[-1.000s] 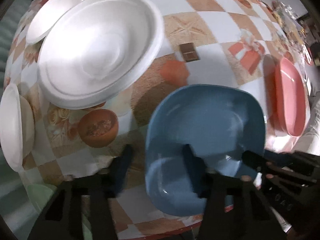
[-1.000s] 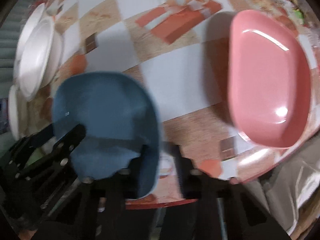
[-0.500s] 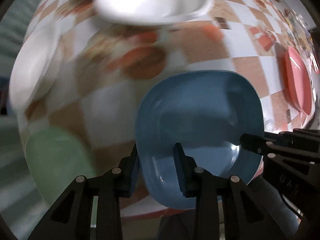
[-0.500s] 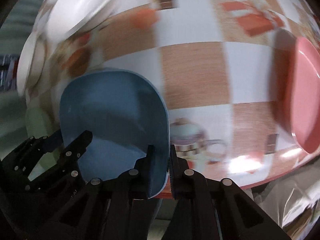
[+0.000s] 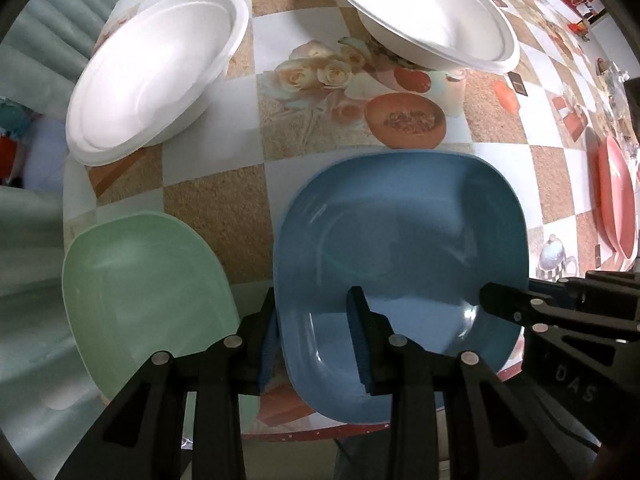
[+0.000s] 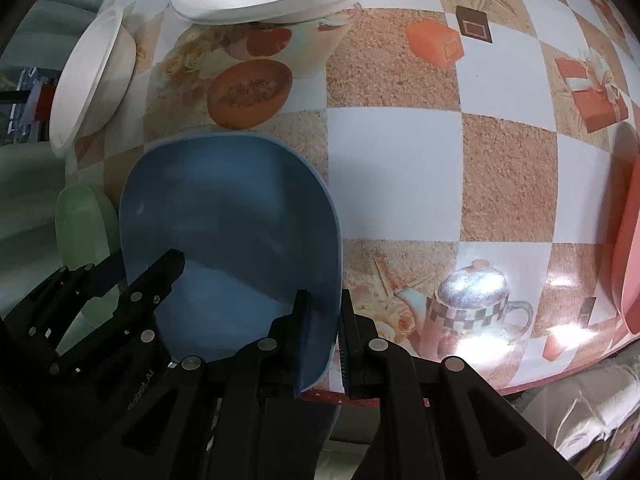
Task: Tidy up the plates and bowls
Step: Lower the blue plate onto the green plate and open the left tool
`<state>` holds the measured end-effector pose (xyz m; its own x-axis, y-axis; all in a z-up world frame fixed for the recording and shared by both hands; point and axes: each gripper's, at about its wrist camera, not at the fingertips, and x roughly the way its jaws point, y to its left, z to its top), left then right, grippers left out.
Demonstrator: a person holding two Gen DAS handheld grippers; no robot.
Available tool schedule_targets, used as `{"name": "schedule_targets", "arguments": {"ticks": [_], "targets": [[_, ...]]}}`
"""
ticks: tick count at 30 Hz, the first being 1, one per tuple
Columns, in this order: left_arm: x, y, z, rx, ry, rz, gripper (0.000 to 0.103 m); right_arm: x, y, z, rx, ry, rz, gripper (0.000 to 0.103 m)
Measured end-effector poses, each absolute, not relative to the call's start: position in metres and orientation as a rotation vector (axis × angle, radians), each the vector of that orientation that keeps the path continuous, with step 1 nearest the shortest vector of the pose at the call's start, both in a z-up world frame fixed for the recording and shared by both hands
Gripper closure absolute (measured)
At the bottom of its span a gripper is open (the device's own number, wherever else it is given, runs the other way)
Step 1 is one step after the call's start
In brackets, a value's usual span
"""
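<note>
Left wrist view: blue plate (image 5: 400, 240), smooth, glossy, rounded-square, at the table's near edge. Left gripper (image 5: 314, 338) pinches its left rim, right gripper (image 6: 322, 340) its right rim, both nearly closed. A second ago the left gripper was wide and the green plate (image 5: 140, 292) barely in view; now it lies just beside. Two white round bowls (image 5: 152, 72) beyond, a third partly visible. One pink plate (image 5: 616, 196) far right. Checkered oilcloth table (image 5: 224, 208).

Three white bowls (image 5: 156, 76), three colored plates (image 5: 400, 240)
</note>
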<state>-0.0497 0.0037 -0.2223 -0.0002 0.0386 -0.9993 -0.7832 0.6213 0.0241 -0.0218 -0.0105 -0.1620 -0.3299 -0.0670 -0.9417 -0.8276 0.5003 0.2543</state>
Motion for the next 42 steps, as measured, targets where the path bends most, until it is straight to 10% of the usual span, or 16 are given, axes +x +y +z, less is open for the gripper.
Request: {"name": "schedule_targets", "arguments": {"ticks": [42], "targets": [[-0.151,0.045,-0.109,-0.722,1.304,1.005,0.067,-0.027,0.104,-0.095,-0.913,1.698,1.184,0.088]]}}
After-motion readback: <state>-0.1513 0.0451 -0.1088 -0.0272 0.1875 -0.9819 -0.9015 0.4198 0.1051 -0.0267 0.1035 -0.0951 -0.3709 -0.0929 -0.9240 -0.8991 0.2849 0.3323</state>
